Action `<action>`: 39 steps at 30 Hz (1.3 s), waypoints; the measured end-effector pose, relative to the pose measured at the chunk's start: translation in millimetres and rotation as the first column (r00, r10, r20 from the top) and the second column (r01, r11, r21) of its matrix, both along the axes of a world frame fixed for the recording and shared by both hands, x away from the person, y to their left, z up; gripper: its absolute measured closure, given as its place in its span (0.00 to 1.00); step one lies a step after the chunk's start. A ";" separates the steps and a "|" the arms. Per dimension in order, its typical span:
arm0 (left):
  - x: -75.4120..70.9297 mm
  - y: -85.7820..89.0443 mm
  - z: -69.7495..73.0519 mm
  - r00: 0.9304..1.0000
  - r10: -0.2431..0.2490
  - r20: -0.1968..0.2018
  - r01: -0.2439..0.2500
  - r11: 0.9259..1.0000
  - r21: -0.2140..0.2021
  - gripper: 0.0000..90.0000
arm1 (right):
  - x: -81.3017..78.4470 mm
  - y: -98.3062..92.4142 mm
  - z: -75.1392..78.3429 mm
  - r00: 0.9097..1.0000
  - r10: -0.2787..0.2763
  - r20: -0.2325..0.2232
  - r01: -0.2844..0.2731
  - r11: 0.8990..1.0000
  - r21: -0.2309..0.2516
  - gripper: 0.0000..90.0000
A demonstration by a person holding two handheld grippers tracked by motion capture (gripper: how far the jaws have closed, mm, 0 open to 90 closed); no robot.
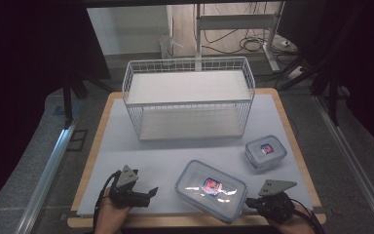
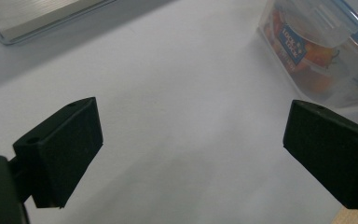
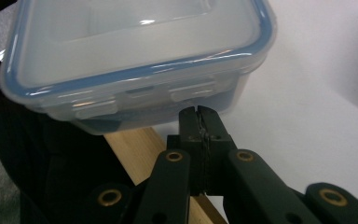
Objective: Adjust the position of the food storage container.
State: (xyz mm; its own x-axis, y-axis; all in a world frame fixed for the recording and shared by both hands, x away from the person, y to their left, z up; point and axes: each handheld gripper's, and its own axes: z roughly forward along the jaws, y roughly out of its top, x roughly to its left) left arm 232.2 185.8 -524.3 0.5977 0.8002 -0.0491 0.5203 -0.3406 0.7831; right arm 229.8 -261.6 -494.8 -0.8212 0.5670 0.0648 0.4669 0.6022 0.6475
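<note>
A large clear lidded container (image 1: pixel 212 191) with a blue seal and a red label lies at the front of the white mat, its near corner over the wooden table edge. My right gripper (image 1: pixel 251 204) is at its right end. In the right gripper view the jaws are pressed together, and the right gripper (image 3: pixel 198 114) has its tips against the side wall of the container (image 3: pixel 135 51) just below a latch. I see nothing between the jaws. My left gripper (image 1: pixel 147 195) rests left of the container, open. In its own view the left gripper (image 2: pixel 191 154) frames bare mat, with the container (image 2: pixel 317 46) ahead to the right.
A smaller lidded container (image 1: pixel 266 152) sits on the mat at the right. A white two-level wire rack (image 1: pixel 190 97) stands at the back of the table, and its lower shelf edge (image 2: pixel 37 18) shows in the left gripper view. The wooden table edge (image 3: pixel 135 154) runs under the large container.
</note>
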 end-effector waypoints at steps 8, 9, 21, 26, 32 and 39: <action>1.6 -4.0 -0.3 1.000 -0.016 -0.012 0.016 1.000 -0.001 0.05 | 20.4 8.7 -4.2 1.000 -0.027 -0.005 0.027 0.999 0.026 0.99; 1.6 -4.0 -0.3 1.000 -0.016 -0.012 0.016 1.000 -0.001 0.05 | 20.4 8.7 -4.2 1.000 -0.027 -0.005 0.027 0.999 0.026 0.99; -0.5 -0.5 4.2 1.000 -0.019 -0.024 0.019 1.000 -0.024 0.07 | 23.2 10.0 -4.7 1.000 -0.015 -0.027 0.016 0.998 0.063 0.99; -1.4 -6.3 4.9 0.999 -0.039 -0.028 0.039 0.999 0.000 0.07 | 12.6 15.7 -3.1 0.999 0.019 -0.033 -0.015 0.994 0.106 1.00; -2.5 -7.4 4.8 0.996 -0.076 -0.047 0.076 0.997 0.004 0.12 | 24.6 25.4 -1.2 1.000 0.013 -0.011 -0.012 0.997 0.081 1.00; -2.9 -5.9 7.7 0.996 -0.068 -0.054 0.067 0.998 -0.019 0.31 | 45.7 36.8 -1.0 1.000 0.010 -0.006 -0.010 0.997 0.076 1.00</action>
State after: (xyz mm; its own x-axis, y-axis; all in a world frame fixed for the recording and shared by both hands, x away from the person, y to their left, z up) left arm 229.3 179.9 -516.5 0.6466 0.7567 -0.0962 0.5385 -0.3635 0.7601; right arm 275.4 -224.8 -495.9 -0.8262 0.5520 0.1124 0.4651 0.5559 0.6889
